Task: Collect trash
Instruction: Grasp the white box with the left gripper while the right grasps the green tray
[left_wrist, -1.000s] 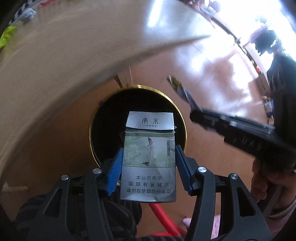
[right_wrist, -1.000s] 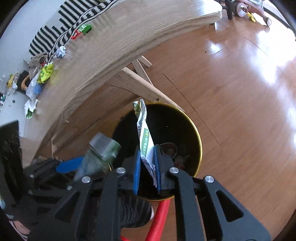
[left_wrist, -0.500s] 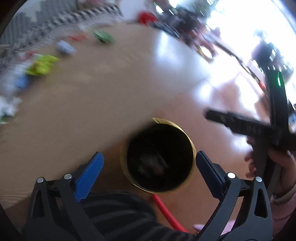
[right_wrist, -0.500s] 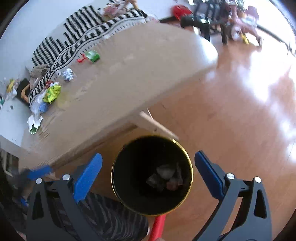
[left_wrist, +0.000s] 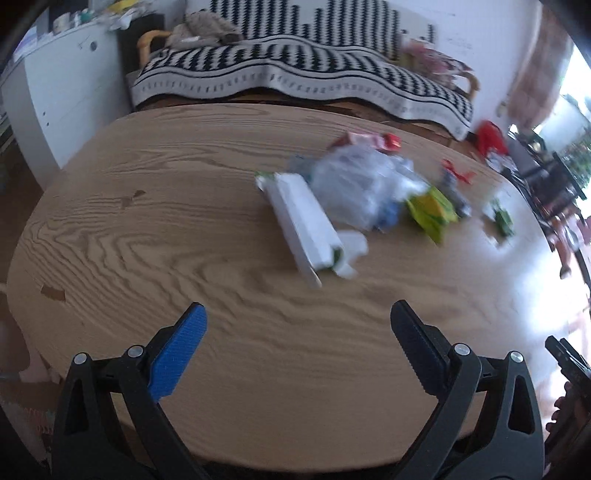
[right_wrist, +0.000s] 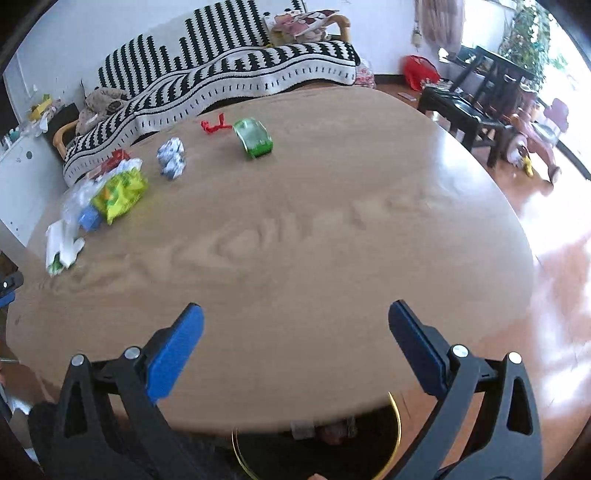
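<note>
Both grippers are open and empty above the near edge of the round wooden table. My left gripper faces a white carton, a clear plastic bag and a yellow-green wrapper, all well ahead of it. My right gripper sees the yellow-green wrapper, a crumpled foil ball, a green pack and a red scrap far ahead. The black bin with a gold rim shows below the table edge, with trash inside.
A sofa with a black-and-white striped blanket stands behind the table. A white cabinet is at the left. A dark chair and toys stand on the wood floor at the right. The other gripper's tip shows at the right edge.
Both grippers opened over the bin and dropped the cigarette pack and the wrapper. They then rose from the bin to face the table top.
</note>
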